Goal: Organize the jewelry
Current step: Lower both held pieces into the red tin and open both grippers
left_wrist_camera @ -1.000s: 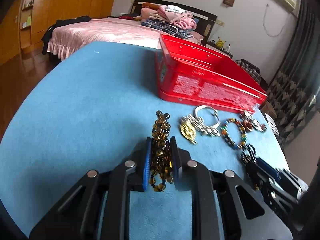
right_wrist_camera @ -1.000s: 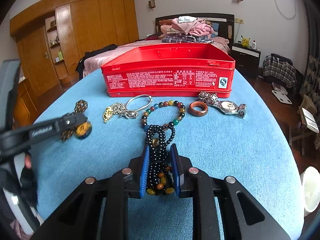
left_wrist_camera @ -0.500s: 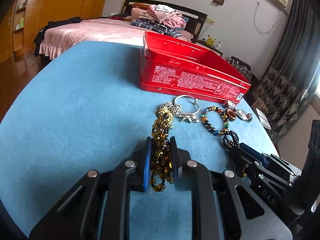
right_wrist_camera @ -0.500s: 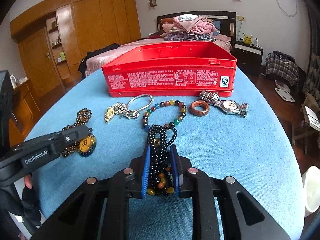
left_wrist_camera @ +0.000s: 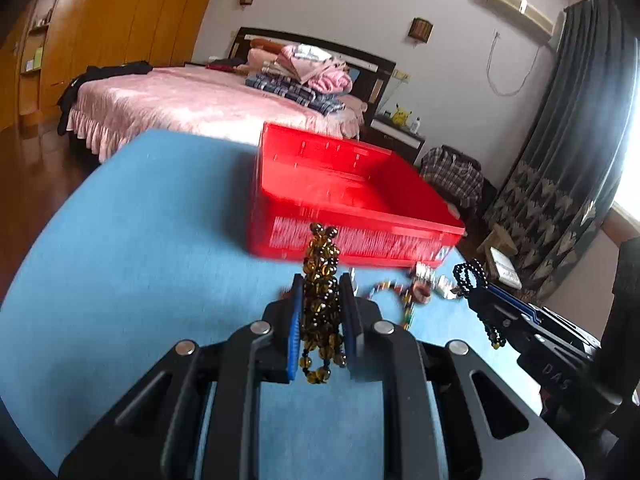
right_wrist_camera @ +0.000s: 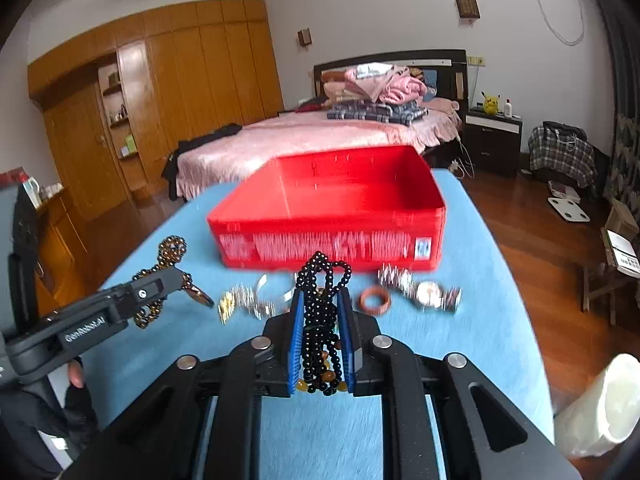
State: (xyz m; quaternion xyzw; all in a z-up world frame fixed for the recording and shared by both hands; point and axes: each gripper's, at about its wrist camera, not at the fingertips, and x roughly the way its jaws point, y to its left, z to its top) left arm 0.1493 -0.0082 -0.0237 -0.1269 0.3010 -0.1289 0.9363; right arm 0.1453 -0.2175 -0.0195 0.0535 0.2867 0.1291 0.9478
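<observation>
Gripping an amber bead string (left_wrist_camera: 321, 300), the left gripper (left_wrist_camera: 321, 300) jaws clamp nearly closed above the blue tabletop (left_wrist_camera: 140, 260); the right gripper (right_wrist_camera: 321, 320) jaws pinch a black bead string (right_wrist_camera: 320, 312), near the open red tin (right_wrist_camera: 332, 208)

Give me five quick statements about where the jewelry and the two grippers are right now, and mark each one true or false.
1. The left gripper is shut on an amber bead strand. True.
2. The right gripper is open with nothing between its pads. False: it is shut on a black bead strand.
3. The red tin has its lid on. False: it stands open, and no jewelry shows inside.
4. A wristwatch lies on the blue tabletop in front of the tin. True.
5. The brown ring is inside the tin. False: it lies on the tabletop beside the wristwatch.
</observation>
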